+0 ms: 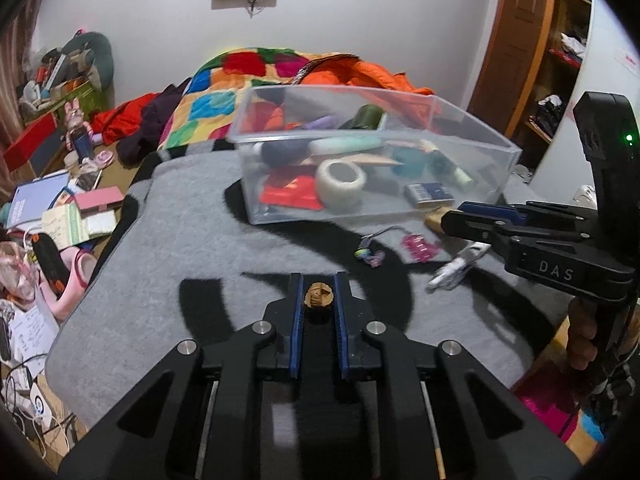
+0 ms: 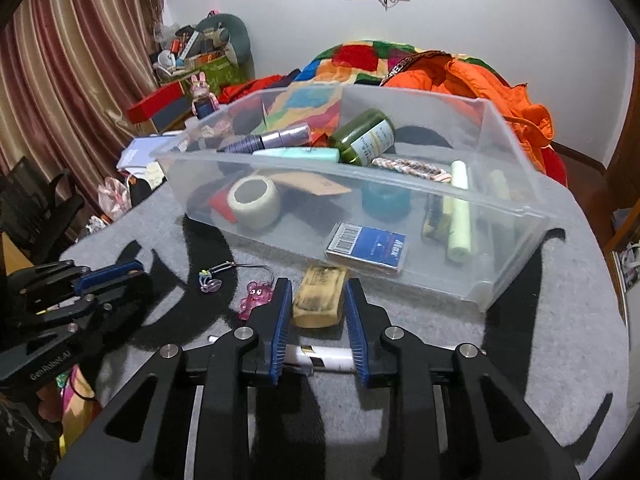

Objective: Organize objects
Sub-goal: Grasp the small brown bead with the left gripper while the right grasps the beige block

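Note:
A clear plastic bin (image 1: 472, 184) (image 2: 512, 240) stands on the grey mat and holds a tape roll (image 2: 254, 201), a green bottle (image 2: 362, 136), a blue box (image 2: 370, 249) and several other items. My left gripper (image 1: 318, 294) is shut on a small brown carved bead (image 1: 318, 295), low over the mat. My right gripper (image 2: 316, 300) is open, its fingers either side of a yellowish eraser block (image 2: 319, 298) lying in front of the bin. A white tube (image 2: 328, 356) lies under the right gripper. A pink bear charm (image 2: 256, 298) and a small keychain (image 2: 212, 280) lie to its left.
The grey mat (image 1: 168, 272) covers the table. The right gripper (image 1: 452, 220) reaches in from the right in the left wrist view; the left gripper (image 2: 138, 268) shows at left in the right wrist view. A cluttered floor lies left, a bed with a colourful quilt (image 1: 224, 92) behind.

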### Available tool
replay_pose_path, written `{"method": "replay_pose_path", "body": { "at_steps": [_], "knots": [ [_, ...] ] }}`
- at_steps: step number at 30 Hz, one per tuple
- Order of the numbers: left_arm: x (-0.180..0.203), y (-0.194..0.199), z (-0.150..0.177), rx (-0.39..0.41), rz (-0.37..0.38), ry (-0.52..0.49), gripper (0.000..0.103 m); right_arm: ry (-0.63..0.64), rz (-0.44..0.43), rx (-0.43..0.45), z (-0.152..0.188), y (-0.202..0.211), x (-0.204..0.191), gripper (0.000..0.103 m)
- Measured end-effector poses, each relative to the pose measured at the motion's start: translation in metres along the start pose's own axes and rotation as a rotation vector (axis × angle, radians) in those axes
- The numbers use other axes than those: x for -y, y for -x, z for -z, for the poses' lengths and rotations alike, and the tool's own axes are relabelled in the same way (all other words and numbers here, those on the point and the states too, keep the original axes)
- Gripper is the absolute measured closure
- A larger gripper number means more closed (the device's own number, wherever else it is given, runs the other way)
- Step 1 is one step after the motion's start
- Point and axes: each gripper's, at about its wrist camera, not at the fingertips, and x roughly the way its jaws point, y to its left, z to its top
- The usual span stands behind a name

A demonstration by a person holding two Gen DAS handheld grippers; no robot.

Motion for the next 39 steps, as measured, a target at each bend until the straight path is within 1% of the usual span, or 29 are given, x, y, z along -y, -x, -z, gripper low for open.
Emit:
{"method": "replay_pose_path", "body": {
  "at_steps": [6, 13, 20, 29, 33, 39],
  "knots": [
    [0.018, 0.004, -0.015, 0.032, 0.046, -0.025, 0.09, -0.025, -0.008, 0.052, -0.004, 0.021, 0.008, 0.08],
    [0.031, 0.005, -0.037, 0.075, 0.074, -0.031, 0.09, -0.036, -0.008, 0.114, -0.011, 0.043, 0.015, 0.08],
    [0.034, 0.009, -0.059, 0.119, 0.081, -0.036, 0.089, -0.041, -0.004, 0.166, -0.023, 0.058, 0.02, 0.08],
    [0.028, 0.007, -0.086, 0.156, 0.081, -0.017, 0.089, -0.017, 0.019, 0.239, -0.044, 0.078, 0.02, 0.08],
    [0.024, 0.0, -0.097, 0.159, 0.065, -0.002, 0.089, -0.017, 0.012, 0.257, -0.052, 0.081, 0.02, 0.08],
    [0.021, -0.015, -0.108, 0.142, 0.064, 0.011, 0.089, -0.025, 0.042, 0.266, -0.064, 0.074, 0.028, 0.08]
  ]
}}
